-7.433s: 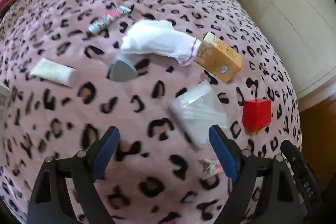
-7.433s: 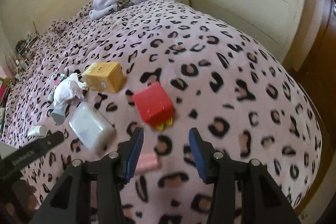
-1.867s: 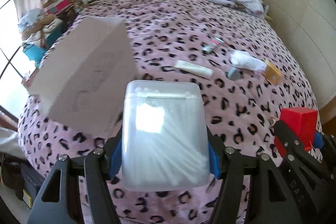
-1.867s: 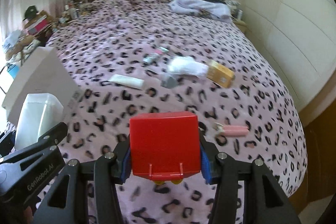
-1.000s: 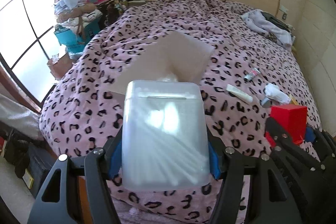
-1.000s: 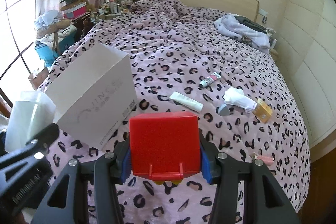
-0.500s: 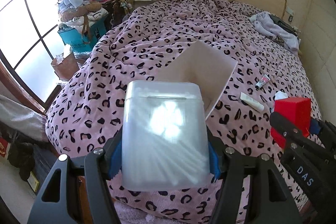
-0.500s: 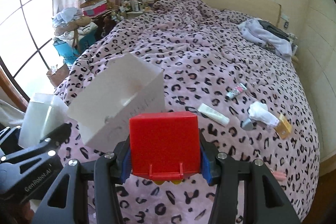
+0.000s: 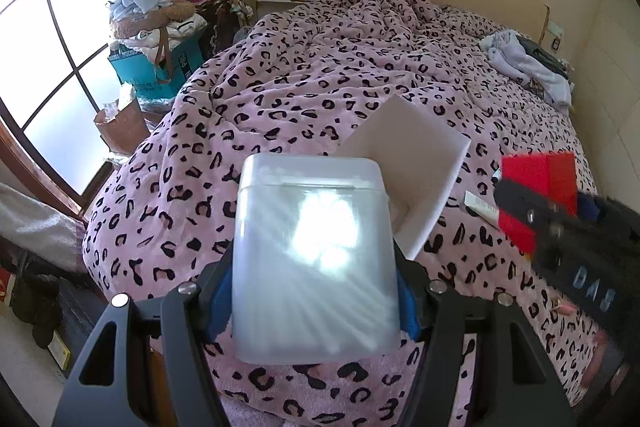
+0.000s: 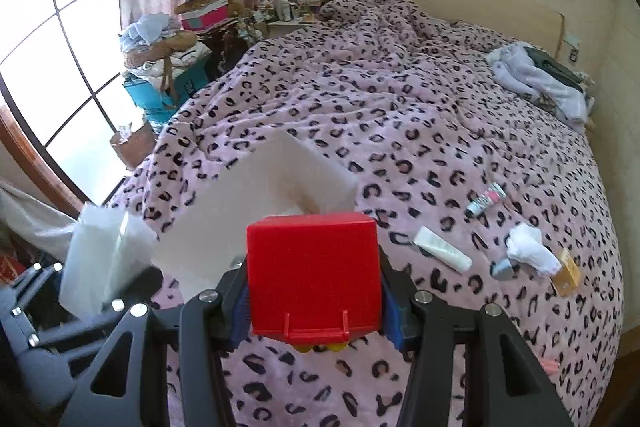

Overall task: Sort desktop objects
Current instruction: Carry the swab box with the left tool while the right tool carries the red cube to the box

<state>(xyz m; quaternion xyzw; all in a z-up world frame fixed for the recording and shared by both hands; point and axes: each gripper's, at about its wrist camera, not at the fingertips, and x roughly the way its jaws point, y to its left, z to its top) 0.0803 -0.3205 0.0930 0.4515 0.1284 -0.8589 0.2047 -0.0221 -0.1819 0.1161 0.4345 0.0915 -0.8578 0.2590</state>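
Observation:
My left gripper [image 9: 314,301] is shut on a translucent plastic box of cotton swabs [image 9: 316,255], held in the air above the bed's near edge. My right gripper [image 10: 314,301] is shut on a red box [image 10: 314,273] with yellow parts under it. An open white cardboard box [image 10: 256,195] stands on the pink leopard blanket just beyond both held things; it also shows in the left wrist view [image 9: 412,163]. In the left wrist view the red box [image 9: 538,187] and the right gripper's dark arm are at the right. In the right wrist view the swab box [image 10: 100,255] is at the left.
On the blanket at the right lie a white tube [image 10: 442,249], a small patterned tube [image 10: 486,199], a white sock [image 10: 530,255], a grey piece [image 10: 502,269], a tan carton [image 10: 568,271] and a pink item [image 10: 550,365]. Clothes [image 10: 536,79] lie by the headboard. Clutter and a window stand left of the bed.
Both grippers, first open over the items, now hold the swab box and red box. They have swung left toward the white box, which now sits closer under the red box.

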